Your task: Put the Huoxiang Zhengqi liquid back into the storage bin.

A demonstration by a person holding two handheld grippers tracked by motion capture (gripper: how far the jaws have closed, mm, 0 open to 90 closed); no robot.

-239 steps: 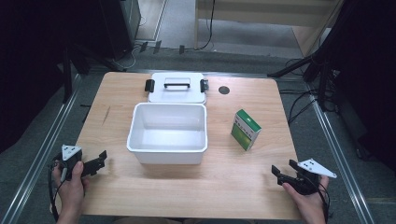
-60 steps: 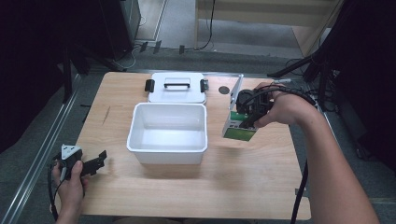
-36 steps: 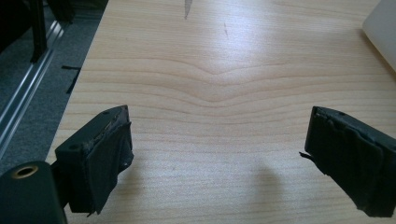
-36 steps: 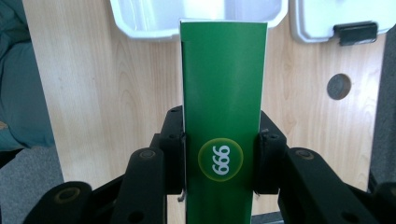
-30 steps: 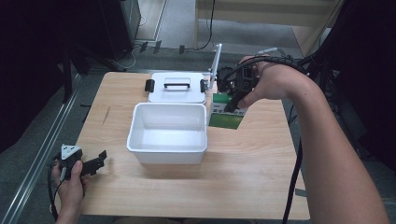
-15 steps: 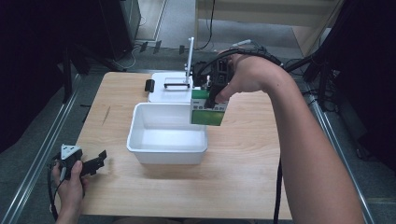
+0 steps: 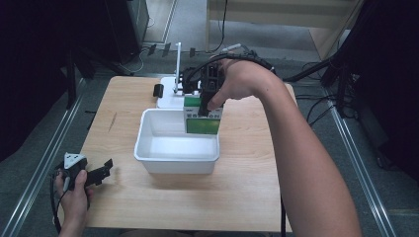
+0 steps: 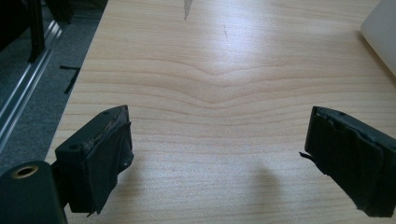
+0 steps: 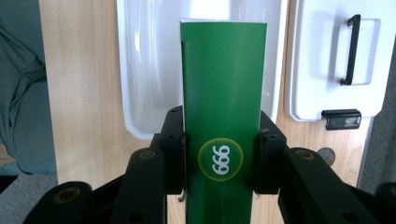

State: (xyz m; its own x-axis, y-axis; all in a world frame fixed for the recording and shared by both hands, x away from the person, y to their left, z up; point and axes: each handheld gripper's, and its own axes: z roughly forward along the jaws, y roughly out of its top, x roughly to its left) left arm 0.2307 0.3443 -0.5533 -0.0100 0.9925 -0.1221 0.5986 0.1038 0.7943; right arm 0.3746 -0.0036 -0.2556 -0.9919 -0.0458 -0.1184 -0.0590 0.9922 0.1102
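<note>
My right gripper is shut on a green box and holds it in the air over the right part of the white bin. In the right gripper view the green box stands clamped between both jaws, with the white bin below it. My left gripper rests open at the table's front left corner. In the left gripper view its jaws stand wide apart over bare wood, and the bin's corner shows at the far right.
The bin's white lid with a black handle lies behind the bin; it also shows beside the bin as the lid. The wooden table has free room in front of and right of the bin.
My right gripper took hold of the green box on the table's right side, lifted it and carried it leftward until it hangs over the bin. The left gripper stayed put.
</note>
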